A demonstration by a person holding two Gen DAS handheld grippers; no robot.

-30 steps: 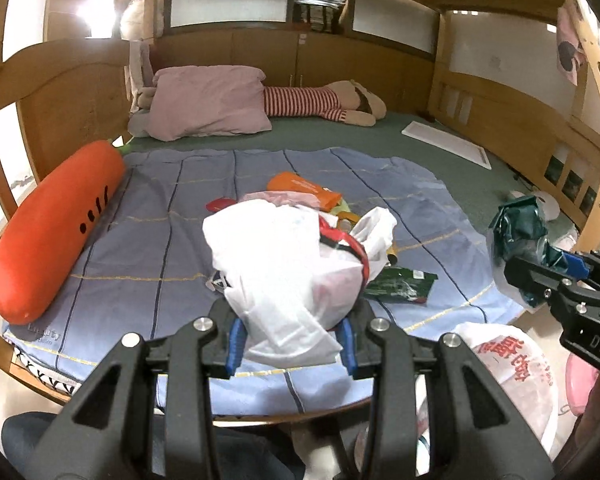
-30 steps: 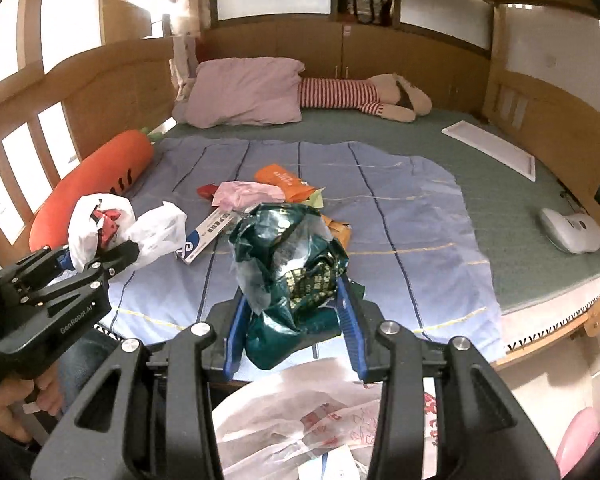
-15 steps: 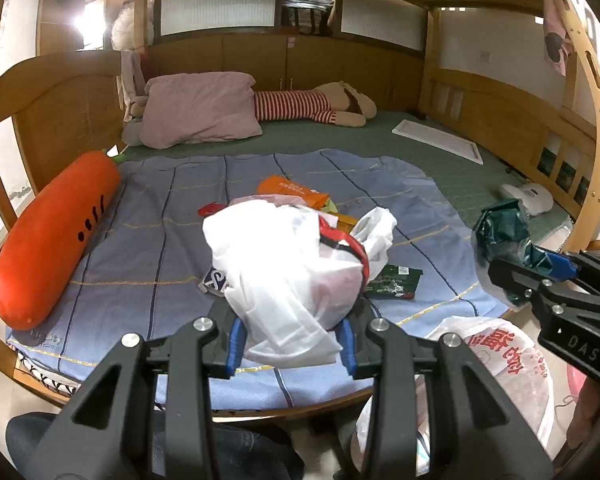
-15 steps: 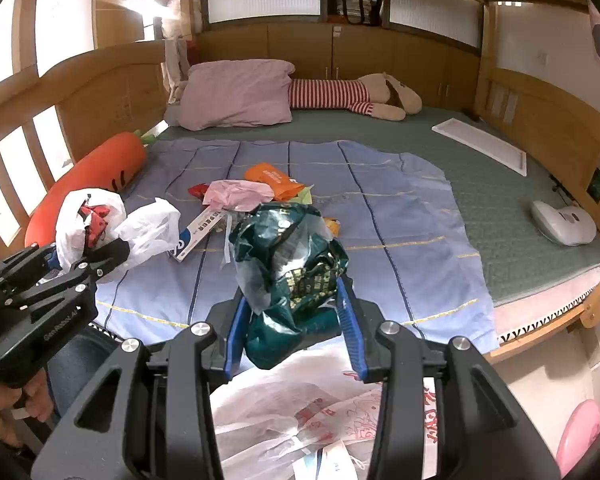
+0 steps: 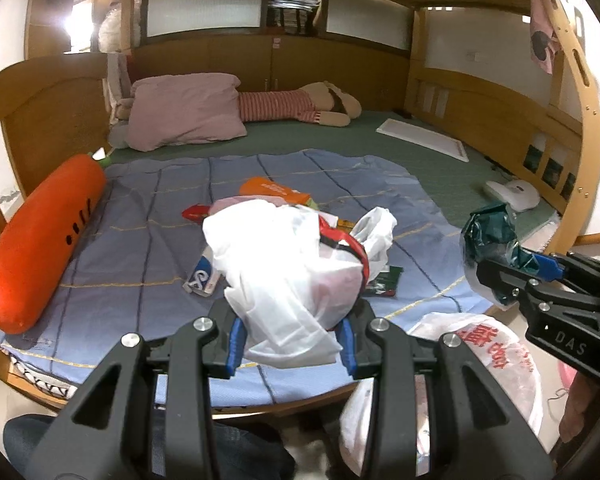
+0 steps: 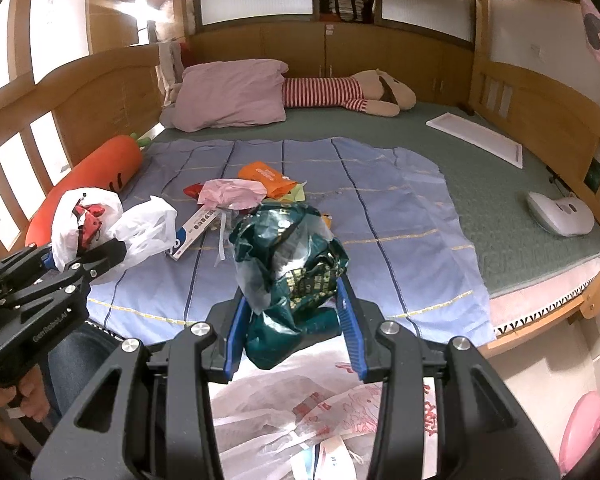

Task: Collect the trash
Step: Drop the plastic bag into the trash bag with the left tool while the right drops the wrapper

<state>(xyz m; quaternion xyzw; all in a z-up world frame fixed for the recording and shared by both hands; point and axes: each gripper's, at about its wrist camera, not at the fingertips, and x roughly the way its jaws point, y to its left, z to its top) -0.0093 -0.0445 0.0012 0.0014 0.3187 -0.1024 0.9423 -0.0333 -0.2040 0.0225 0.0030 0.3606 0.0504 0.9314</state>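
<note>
1. My left gripper [image 5: 291, 340] is clamped on a crumpled white plastic bag with red trim [image 5: 288, 268], held above the near edge of the bed.
2. My right gripper [image 6: 296, 334] is clenched on a crumpled dark green foil wrapper with gold print [image 6: 290, 268]; the print is too small to read.
3. Below both grippers hangs a large translucent white bag with red characters [image 5: 496, 356], its mouth facing up; I cannot read the characters.
4. In the left view the right gripper body shows "DAS"; in the right view the left gripper body reads "GenRobot.AI".
5. Trash on the blue checked sheet [image 6: 400, 208]: an orange packet [image 6: 264, 178], a pink crumpled bag [image 6: 232, 194], a white-and-blue long box [image 6: 196, 230] with unreadable print.
6. Far left lies an orange carrot-shaped cushion [image 5: 40, 240]; at the far end, a pink pillow [image 5: 184, 114].
</note>
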